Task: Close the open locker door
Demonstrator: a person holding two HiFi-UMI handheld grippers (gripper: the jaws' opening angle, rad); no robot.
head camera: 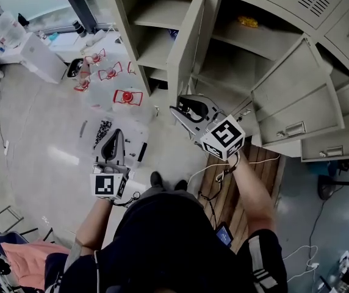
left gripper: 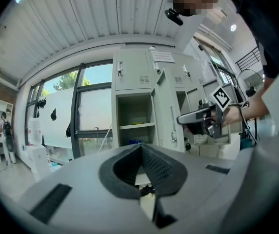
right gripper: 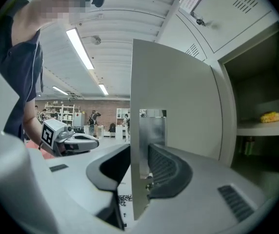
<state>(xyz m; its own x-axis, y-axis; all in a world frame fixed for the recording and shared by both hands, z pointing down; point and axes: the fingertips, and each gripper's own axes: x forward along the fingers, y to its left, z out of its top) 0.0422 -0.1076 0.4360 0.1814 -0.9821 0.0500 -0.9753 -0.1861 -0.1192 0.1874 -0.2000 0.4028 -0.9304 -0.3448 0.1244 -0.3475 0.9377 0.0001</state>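
The tall grey locker door [head camera: 187, 38] stands open, swung out from the locker [head camera: 156, 17]. My right gripper [head camera: 177, 106] is at the door's lower free edge. In the right gripper view the door's edge [right gripper: 173, 106] runs straight between the jaws of the right gripper [right gripper: 139, 155], and the pads [right gripper: 161, 167] close on its metal latch plate. My left gripper [head camera: 114, 134] hangs lower left over the floor, away from the locker. Its tips [left gripper: 141, 147] meet with nothing between them. From there the door [left gripper: 165, 111] and the right gripper [left gripper: 180, 119] show ahead.
Two more locker doors [head camera: 296, 96] hang open at the right. A yellow item [head camera: 248, 22] lies on a shelf inside. Red parts [head camera: 127, 96] are scattered on the floor, a wooden pallet [head camera: 257, 176] lies underfoot, and white boxes [head camera: 37, 57] stand at left.
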